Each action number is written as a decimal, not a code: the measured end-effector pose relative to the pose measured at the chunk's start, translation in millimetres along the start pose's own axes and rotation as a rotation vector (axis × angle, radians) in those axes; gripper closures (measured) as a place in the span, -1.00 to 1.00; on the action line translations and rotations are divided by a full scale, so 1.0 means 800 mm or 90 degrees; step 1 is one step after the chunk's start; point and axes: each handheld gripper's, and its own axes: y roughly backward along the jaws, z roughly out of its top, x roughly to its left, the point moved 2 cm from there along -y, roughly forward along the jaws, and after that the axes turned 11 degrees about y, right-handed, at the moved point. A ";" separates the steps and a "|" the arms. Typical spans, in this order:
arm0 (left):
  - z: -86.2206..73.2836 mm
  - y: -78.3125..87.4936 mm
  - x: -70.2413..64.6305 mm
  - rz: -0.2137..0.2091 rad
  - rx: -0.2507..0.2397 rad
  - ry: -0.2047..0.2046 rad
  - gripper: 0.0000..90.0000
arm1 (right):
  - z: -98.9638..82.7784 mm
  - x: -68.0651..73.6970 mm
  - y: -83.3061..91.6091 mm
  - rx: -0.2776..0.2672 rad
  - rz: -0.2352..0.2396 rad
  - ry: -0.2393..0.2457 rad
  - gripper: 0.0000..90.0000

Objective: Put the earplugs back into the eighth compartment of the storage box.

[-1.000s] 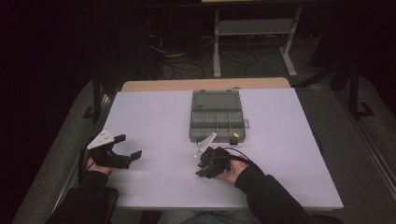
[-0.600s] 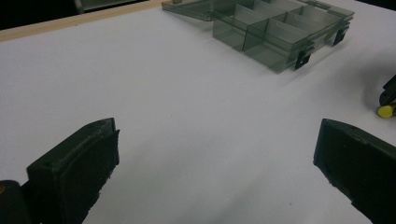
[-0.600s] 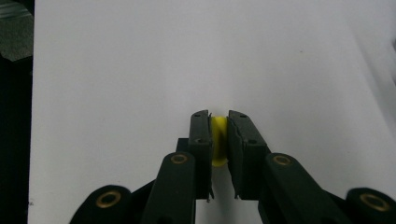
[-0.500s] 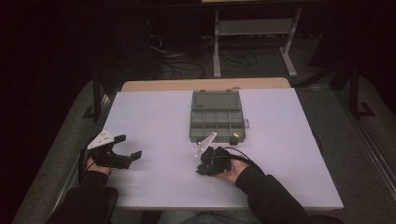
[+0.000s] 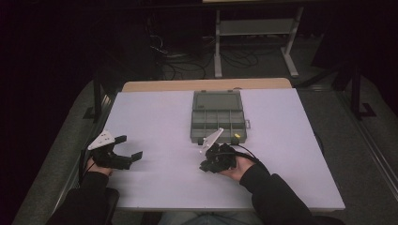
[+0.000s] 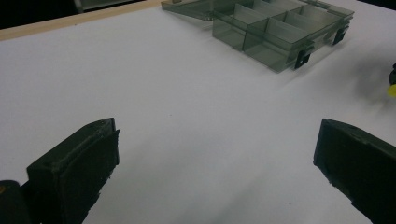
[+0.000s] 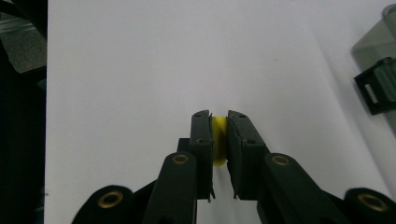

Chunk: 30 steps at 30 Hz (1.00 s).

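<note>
My right gripper (image 7: pixel 218 116) is shut on a small yellow piece (image 7: pixel 218 140), held just above the white table (image 7: pixel 140 70). In the high view the right gripper (image 5: pixel 204 166) sits in the person's hand in front of the grey compartment box (image 5: pixel 193 126), and the yellow piece is hidden there. My left gripper (image 5: pixel 133 146) rests near the table's left edge with its jaws wide open. Nothing lies between them in the left gripper view (image 6: pixel 217 135). The box (image 6: pixel 280 42) stands open, with its lid laid back and its compartments looking empty.
A black latch (image 7: pixel 373 91) on the box is close to the right of the shut jaws. A small yellow spot (image 5: pixel 237 137) shows by the box's front right corner. A wooden strip (image 5: pixel 206 85) borders the table's far edge. A shelf frame (image 5: pixel 256 33) and cables stand beyond.
The right gripper's jaws have drawn together and look narrower in the high view. Both hands have stayed almost where they were.
</note>
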 end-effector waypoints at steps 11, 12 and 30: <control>0.000 0.000 0.000 0.000 0.001 0.000 -1.00 | -0.002 -0.009 0.029 -0.012 -0.030 -0.008 0.78; 0.000 0.000 0.000 0.000 0.001 0.000 -1.00 | -0.002 -0.011 0.036 -0.017 -0.037 -0.010 0.78; 0.000 0.000 0.000 0.000 0.001 0.001 -1.00 | -0.002 -0.039 0.090 -0.032 -0.104 -0.031 0.79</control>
